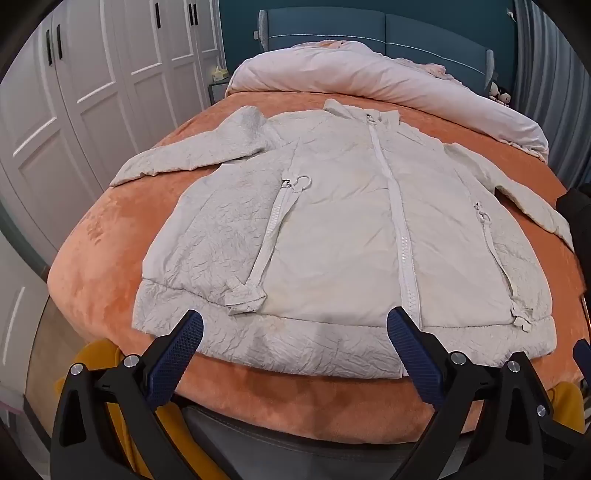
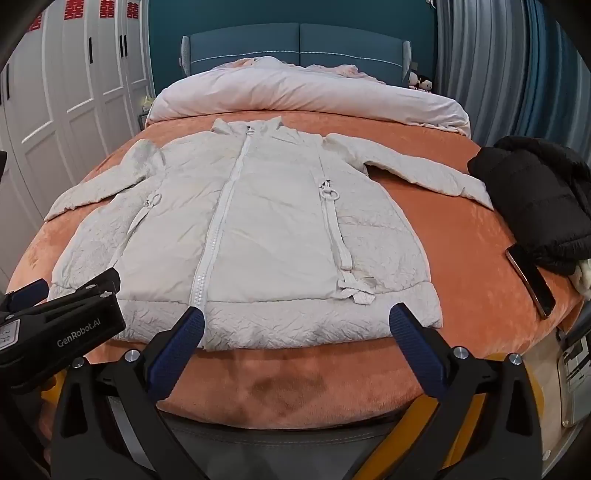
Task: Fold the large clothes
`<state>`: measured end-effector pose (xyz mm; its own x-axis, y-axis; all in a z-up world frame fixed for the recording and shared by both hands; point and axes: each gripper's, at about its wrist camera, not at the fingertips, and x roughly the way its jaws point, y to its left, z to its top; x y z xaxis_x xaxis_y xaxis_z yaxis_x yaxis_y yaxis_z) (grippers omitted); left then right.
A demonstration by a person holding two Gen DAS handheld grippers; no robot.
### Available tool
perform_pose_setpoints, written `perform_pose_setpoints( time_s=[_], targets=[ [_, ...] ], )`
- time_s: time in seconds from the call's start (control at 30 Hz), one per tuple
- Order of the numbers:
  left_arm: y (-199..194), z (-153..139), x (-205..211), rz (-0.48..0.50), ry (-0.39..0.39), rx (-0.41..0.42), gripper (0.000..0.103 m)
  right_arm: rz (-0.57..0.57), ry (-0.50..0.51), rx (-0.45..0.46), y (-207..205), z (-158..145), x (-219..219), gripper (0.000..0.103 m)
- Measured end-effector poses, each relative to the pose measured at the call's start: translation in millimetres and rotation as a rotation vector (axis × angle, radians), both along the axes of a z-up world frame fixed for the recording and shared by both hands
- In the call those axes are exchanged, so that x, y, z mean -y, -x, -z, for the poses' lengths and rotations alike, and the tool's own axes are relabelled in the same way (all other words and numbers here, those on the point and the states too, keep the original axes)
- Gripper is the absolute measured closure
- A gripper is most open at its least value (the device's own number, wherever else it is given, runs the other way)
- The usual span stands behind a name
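Here, a pale grey puffer jacket [image 1: 343, 236] [image 2: 243, 240] lies flat, front side up, on the orange bedspread [image 1: 92, 251] [image 2: 461, 258], spread across the middle of the bed with its hem toward the foot end. Main zipper [image 1: 397, 221] [image 2: 218, 229] closed, running from collar to hem. Collar at 12 o'clock, hem at 6. Both sleeves angled outward: one toward 9 o'clock, the other toward 3. Two zippered pockets, each with a ring pull [image 1: 303, 181] [image 2: 330, 192], one either side of the main zipper. Fabric heavily crinkled along the hem band and the sides.

Left gripper [image 1: 295, 328]: jaws spread wide, nothing between them, hovering over the hem, tilted downward. Blue pads [image 1: 177, 354] facing inward; contact with the cloth cannot be made out. Right gripper [image 2: 295, 325]: likewise wide apart and empty, over the hem near the zipper's lower end. In the right wrist view the left tool's black body shows at 9 o'clock, over the jacket's hem corner.

Outward: a rolled pinkish duvet [image 1: 369, 77] [image 2: 303, 96] at 12 o'clock beyond the collar, a blue headboard [image 1: 369, 29] [image 2: 295, 40] behind it. White wardrobe doors [image 1: 92, 85] [image 2: 66, 92] at 9 to 10 o'clock. A black padded garment [image 2: 535, 199] at 3 o'clock on the bedspread, just past the sleeve cuff, with a phone [image 2: 530, 280] lying beside it. Blue-grey curtains [image 2: 498, 74] at 2 o'clock.
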<state>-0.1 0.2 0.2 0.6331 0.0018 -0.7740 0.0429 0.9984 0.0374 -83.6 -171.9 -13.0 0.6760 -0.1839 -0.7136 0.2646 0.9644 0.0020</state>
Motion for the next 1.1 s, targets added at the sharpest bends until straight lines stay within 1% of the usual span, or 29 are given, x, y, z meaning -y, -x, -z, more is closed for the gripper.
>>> perform_pose_setpoints(
  time_s=[0.07,0.17,0.23,0.33,0.4,0.47,0.6,1.1],
  targets=[
    [1,-1,0,0.001,0.003,0.02,0.006,-0.005,0.007,-0.015,-1,0,0,0.005],
    [6,-1,3,0.014,-0.013,0.018,0.006,-0.025,0.016,-0.011,-2,-2,-4,0.005],
    [10,-4,14,0.026,-0.021,0.02,0.006,-0.031,0.031,-0.006,-1,-1,-11,0.005],
    [11,-6,14,0.028,-0.024,0.016,0.006,-0.031,0.041,0.005,4,-1,-13,0.005],
    [14,-9,13,0.021,-0.019,0.016,0.006,-0.024,0.034,0.008,6,-1,-10,0.005],
    [7,-7,8,0.018,-0.015,0.008,0.006,-0.009,0.026,0.004,7,-2,-4,0.005],
    [8,-8,7,0.012,-0.025,0.013,0.006,0.003,0.012,0.011,8,-4,1,0.005],
    [8,-6,4,0.016,-0.033,0.012,0.006,0.002,0.019,0.024,10,-7,0,0.005]
  ],
)
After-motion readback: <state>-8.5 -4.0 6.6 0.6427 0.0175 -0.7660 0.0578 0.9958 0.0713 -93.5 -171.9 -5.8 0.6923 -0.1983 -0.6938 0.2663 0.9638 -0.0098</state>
